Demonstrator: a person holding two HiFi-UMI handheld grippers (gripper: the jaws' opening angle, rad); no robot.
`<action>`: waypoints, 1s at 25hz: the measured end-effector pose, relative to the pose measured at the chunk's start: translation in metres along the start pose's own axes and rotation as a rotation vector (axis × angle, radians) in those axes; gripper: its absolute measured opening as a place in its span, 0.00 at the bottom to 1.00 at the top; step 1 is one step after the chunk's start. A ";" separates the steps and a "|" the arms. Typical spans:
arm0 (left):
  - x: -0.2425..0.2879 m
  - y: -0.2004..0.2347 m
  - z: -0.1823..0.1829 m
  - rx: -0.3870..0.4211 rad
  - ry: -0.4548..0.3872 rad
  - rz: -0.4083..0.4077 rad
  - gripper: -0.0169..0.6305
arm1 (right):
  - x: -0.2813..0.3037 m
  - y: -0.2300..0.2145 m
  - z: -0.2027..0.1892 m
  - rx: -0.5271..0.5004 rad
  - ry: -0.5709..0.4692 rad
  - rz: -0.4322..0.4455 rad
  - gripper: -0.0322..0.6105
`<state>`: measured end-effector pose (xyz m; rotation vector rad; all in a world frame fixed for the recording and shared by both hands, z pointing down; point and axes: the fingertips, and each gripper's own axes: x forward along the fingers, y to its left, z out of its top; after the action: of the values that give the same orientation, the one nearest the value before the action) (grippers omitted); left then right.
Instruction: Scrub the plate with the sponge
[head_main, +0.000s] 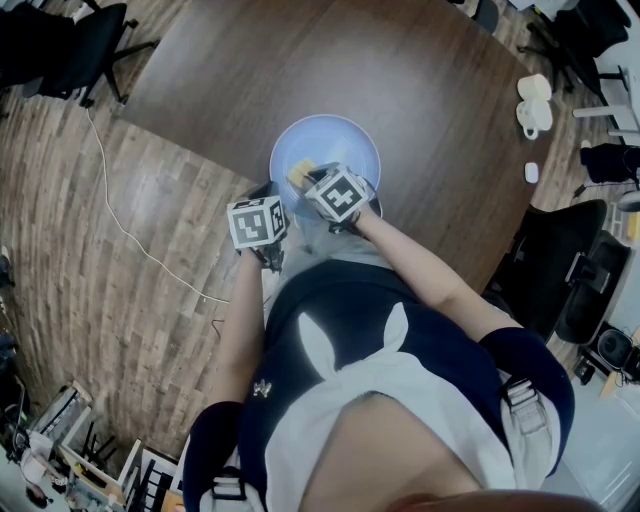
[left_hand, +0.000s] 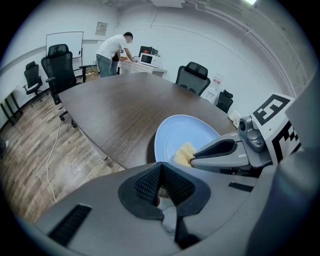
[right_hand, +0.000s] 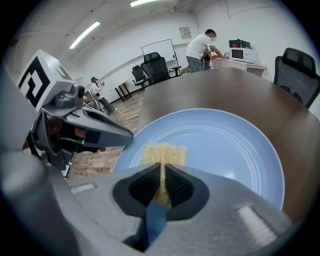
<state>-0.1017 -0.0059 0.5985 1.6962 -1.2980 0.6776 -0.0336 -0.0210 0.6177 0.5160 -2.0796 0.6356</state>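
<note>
Right claw (right_hand: 161, 169) holding sponge (right_hand: 163, 153) on plate (right_hand: 230, 145), left claw (left_hand: 161, 169) clamping its rim

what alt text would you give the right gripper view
The right tool is shut on a yellow sponge, set on the near side of a light blue plate on a dark wooden table. The left tool reaches in at the plate's left rim; a person stands at a far counter.
</note>
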 end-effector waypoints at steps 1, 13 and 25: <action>0.000 0.000 0.000 -0.001 0.000 -0.001 0.03 | 0.000 -0.001 0.000 0.000 0.000 -0.003 0.09; -0.001 0.000 0.001 0.003 -0.005 0.001 0.03 | -0.004 -0.015 0.000 0.018 -0.004 -0.032 0.09; -0.005 0.003 0.003 0.000 -0.011 0.008 0.03 | -0.007 -0.024 0.000 0.037 -0.005 -0.043 0.09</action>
<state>-0.1060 -0.0060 0.5938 1.6974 -1.3136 0.6736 -0.0158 -0.0391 0.6182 0.5830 -2.0589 0.6496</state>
